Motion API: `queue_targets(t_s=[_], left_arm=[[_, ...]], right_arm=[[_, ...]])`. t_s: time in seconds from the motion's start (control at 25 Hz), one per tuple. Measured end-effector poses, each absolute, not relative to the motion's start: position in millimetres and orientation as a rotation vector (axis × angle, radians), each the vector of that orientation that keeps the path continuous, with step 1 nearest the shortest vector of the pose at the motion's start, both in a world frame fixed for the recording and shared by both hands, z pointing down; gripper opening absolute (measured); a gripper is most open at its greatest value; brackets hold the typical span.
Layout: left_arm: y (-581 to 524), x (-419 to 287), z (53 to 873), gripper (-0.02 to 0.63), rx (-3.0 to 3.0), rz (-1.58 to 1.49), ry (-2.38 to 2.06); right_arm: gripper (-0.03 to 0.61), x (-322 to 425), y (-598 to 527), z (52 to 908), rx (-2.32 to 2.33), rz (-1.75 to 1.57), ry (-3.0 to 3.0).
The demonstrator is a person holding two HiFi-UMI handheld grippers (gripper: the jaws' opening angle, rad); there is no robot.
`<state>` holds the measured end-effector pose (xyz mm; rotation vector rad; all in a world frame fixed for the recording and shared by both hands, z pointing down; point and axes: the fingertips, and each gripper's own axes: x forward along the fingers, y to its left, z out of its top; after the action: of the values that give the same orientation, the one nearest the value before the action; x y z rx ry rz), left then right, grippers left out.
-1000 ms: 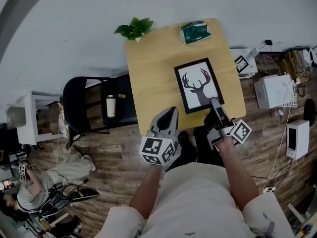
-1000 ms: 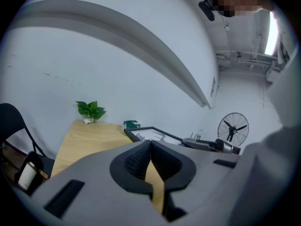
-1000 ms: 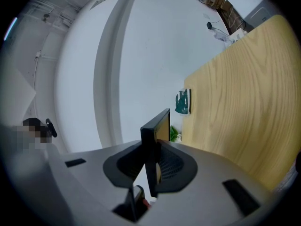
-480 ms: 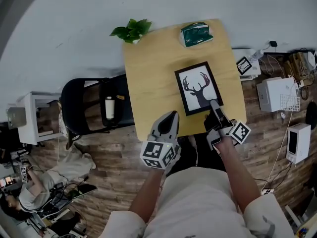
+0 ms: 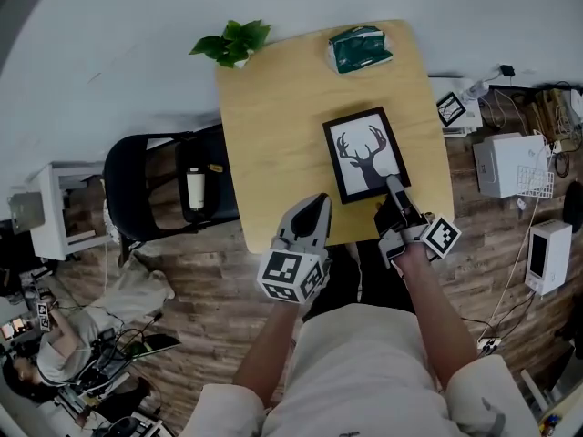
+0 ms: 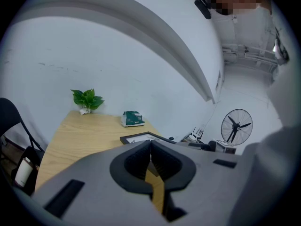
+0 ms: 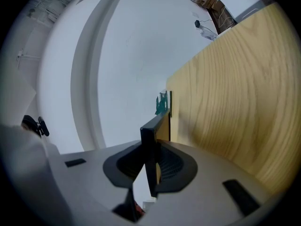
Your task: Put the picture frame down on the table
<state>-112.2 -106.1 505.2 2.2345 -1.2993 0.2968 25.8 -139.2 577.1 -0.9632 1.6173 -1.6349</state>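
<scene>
While my right gripper (image 5: 393,188) clamps on the near right corner of the picture frame (image 5: 364,153), the frame sits over the right half of the wooden table (image 5: 273,126), its deer silhouette facing up; from the head view it looks flat or nearly so, though I cannot tell whether its whole back touches the wood. Along my right gripper (image 7: 151,147) I see the black frame (image 7: 153,126) edge-on between the two jaws, pinched on both sides, with the table's grain (image 7: 235,102) close beside it; a green tissue pack (image 7: 161,102) shows small beyond the frame's far end. My left gripper (image 5: 316,204) hangs over the table's near edge, left of the frame and apart from it; its jaws (image 6: 150,147) are pressed together with nothing between them. Past them lie the frame (image 6: 141,137), the tissue pack (image 6: 132,118) and a small leafy plant (image 6: 87,99) at the far left corner; a standing fan (image 6: 236,126) is off to the right. A black chair (image 5: 150,189) stands left of the table.
</scene>
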Motion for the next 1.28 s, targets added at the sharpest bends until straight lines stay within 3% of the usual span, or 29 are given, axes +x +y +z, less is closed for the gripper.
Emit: queue_targets(t_s=[1.28], left_arm=[[-96.4,-97.7,514.6,0.008,2.225,0.307,-1.285]], right_arm=[[0.064,42.3,-131.6,625.0,-1.056,-1.704,1.502]])
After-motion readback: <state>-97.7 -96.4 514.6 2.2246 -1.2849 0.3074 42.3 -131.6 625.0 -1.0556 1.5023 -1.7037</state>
